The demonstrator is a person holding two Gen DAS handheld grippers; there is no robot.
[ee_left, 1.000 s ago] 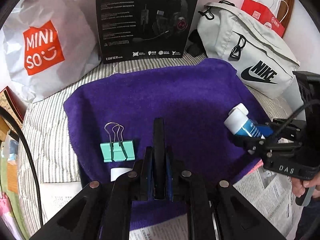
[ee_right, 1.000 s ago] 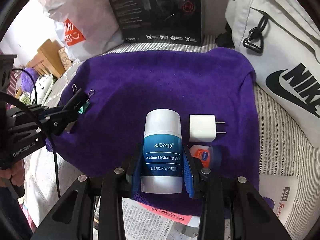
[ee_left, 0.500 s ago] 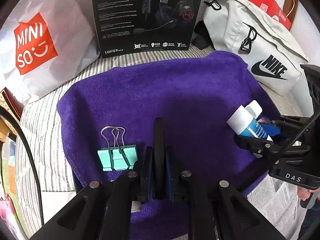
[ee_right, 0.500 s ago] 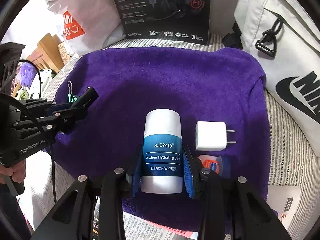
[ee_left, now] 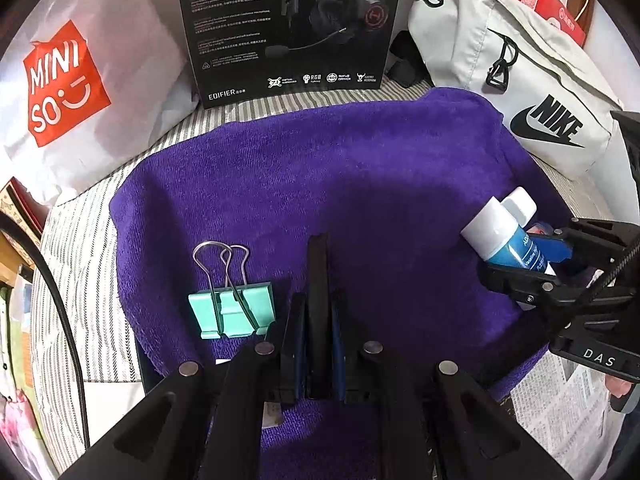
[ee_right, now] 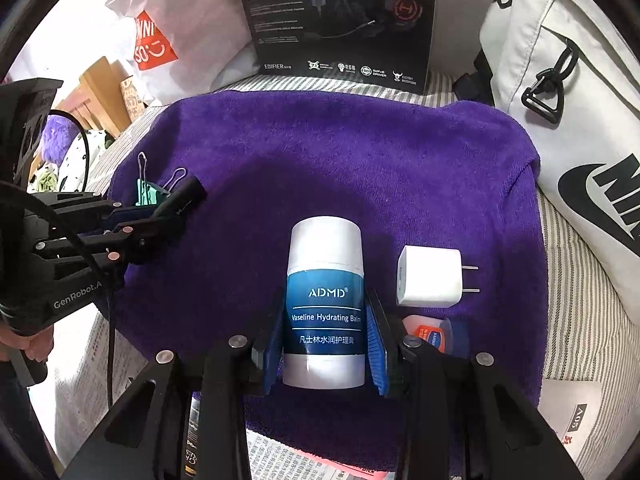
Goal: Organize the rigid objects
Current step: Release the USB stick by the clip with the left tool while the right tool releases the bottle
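A: What has the right gripper (ee_right: 326, 344) got?

B: The balm tube (ee_right: 325, 304). Both blue pads press its sides, white cap pointing away from the camera, over the near part of the purple towel (ee_right: 340, 152).

A: And the left gripper (ee_left: 318, 264)?

B: Closed tight with nothing between the fingers, hovering over the towel's near left part.

A: What lies near it?

B: A green clip (ee_left: 232, 312) flat on the towel just left of the fingers, its 2 wire handles pointing away.

A: Anything else on the towel?

B: A white plug (ee_right: 430, 280) just right of the tube, its 2 prongs pointing right. Closer in, a small jar (ee_right: 434, 334), partly hidden behind the right gripper's finger.

A: Around the towel?

B: A black box (ee_left: 292, 28) stands behind it, a white bag (ee_left: 72, 80) to the left, a grey pouch (ee_left: 520, 84) to the right.
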